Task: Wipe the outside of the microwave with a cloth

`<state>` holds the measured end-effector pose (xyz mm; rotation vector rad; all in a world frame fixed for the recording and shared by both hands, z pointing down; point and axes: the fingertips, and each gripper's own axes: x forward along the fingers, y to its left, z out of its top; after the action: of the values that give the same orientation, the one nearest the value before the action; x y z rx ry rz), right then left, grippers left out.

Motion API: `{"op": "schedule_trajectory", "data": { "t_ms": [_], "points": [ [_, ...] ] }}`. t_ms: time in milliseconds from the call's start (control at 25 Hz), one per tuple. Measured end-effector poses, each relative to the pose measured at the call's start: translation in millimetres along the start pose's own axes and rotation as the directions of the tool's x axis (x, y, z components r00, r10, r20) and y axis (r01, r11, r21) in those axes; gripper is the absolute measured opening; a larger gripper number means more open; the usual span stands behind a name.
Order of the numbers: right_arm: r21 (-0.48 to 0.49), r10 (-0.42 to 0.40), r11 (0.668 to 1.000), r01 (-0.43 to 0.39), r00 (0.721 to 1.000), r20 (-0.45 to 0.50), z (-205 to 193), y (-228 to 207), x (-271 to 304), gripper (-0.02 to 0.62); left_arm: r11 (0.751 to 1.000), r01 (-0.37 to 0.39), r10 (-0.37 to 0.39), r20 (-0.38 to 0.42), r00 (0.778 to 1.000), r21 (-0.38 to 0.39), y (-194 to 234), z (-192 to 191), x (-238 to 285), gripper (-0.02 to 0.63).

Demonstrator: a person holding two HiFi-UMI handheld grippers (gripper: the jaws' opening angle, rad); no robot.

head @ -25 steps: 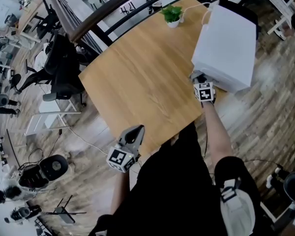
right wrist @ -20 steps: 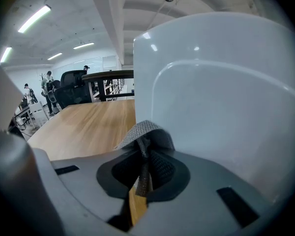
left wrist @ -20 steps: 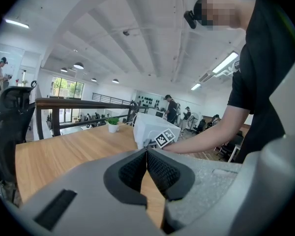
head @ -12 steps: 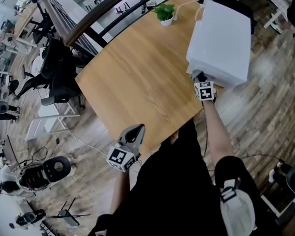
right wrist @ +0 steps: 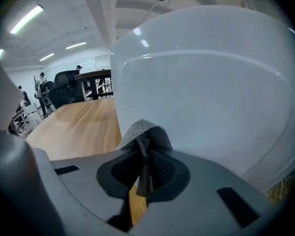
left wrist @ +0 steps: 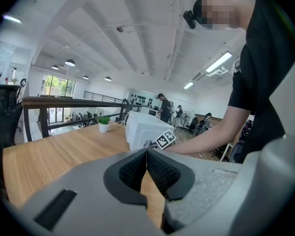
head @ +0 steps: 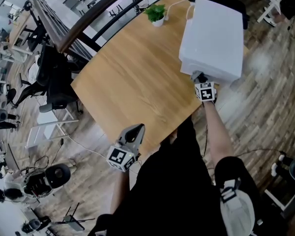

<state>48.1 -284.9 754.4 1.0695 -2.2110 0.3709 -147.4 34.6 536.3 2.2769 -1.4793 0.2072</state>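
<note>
The white microwave (head: 212, 36) stands at the right end of the wooden table (head: 132, 82); it fills the right gripper view (right wrist: 211, 87) and shows small in the left gripper view (left wrist: 142, 128). My right gripper (head: 198, 77) is shut on a grey cloth (right wrist: 141, 134), which is pressed against the microwave's near lower corner. My left gripper (head: 135, 131) hovers at the table's near edge, off the microwave; its jaws are shut with nothing between them (left wrist: 146, 163).
A small potted plant (head: 156, 14) sits at the far table edge beside a white cable (head: 179, 3). A dark railing (head: 88, 18) runs behind the table. Office chairs (head: 54, 77) stand left of it. Wooden floor lies to the right.
The head view has shifted, so table and microwave sit further left and up in the picture. The right gripper stays at the microwave's near corner with the cloth. The left gripper has not moved.
</note>
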Motion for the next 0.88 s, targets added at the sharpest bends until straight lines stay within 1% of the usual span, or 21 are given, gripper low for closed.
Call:
{"op": "schedule_trajectory", "data": {
  "t_ms": [160, 360, 520, 640, 760, 880],
  "points": [
    [0.022, -0.016, 1.0, 0.017, 1.0, -0.027, -14.3, -12.5, -8.3, 0.021, 1.0, 0.017, -0.017, -0.006, 1.0, -0.004, -4.6, 1.7, 6.4, 0.003],
    [0.031, -0.054, 0.998, 0.054, 0.999, 0.002, -14.8, -33.7, -21.9, 0.021, 0.999, 0.049, -0.05, -0.012, 0.999, -0.003, -9.7, 3.3, 17.0, 0.003],
    [0.061, -0.076, 0.995, 0.079, 0.996, -0.051, -38.3, -52.2, -32.8, 0.021, 0.997, 0.073, -0.073, -0.016, 0.997, 0.002, -15.4, 5.4, 25.4, 0.003],
    [0.081, -0.094, 0.992, 0.099, 0.993, -0.072, -50.4, -65.7, -40.9, 0.021, 0.996, 0.089, -0.089, -0.02, 0.996, 0.006, -19.3, 5.4, 30.9, 0.003],
    [0.096, -0.102, 0.989, 0.109, 0.992, -0.07, -58.5, -76.6, -45.7, 0.023, 0.995, 0.102, -0.101, -0.023, 0.995, 0.011, -21.6, 4.7, 35.8, 0.003],
    [0.092, -0.129, 0.987, 0.134, 0.99, -0.058, -58.6, -88.4, -55.2, 0.023, 0.993, 0.114, -0.114, -0.028, 0.993, 0.015, -25.2, 5.0, 39.7, 0.003]
  ]
}}
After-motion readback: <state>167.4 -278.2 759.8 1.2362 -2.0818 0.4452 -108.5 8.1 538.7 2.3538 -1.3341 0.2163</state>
